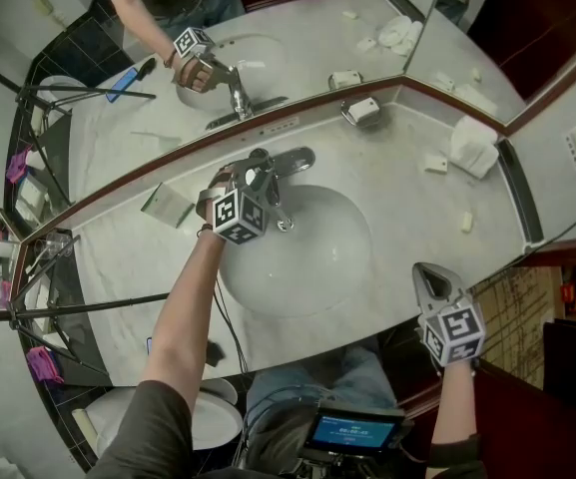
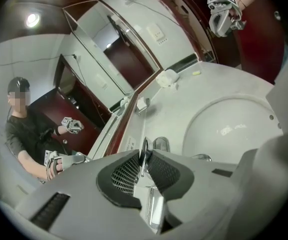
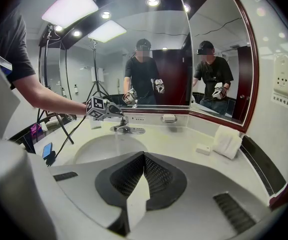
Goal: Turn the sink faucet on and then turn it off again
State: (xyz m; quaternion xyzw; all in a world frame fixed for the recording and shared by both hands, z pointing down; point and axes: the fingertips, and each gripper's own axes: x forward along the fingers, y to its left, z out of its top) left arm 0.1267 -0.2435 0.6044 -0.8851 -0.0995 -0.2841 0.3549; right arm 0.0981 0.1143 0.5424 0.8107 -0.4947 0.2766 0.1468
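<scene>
You face corner mirrors (image 3: 168,49), dark-red trim; pale marble counter (image 1: 407,208); ceiling spotlights (image 3: 152,1) lit; tripod (image 1: 88,304) at your left.

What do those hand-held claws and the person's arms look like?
The left gripper and right gripper are light grey plastic, each with a cube bearing black-and-white square markers and dark meshed pads. The sleeves are short and dark. A thin cable trails from the left one.

You have open counter (image 1: 407,208) right of the faucet (image 1: 289,161); the towel (image 1: 474,146) and what seems a soap dish (image 1: 362,111) crowd its back.
</scene>
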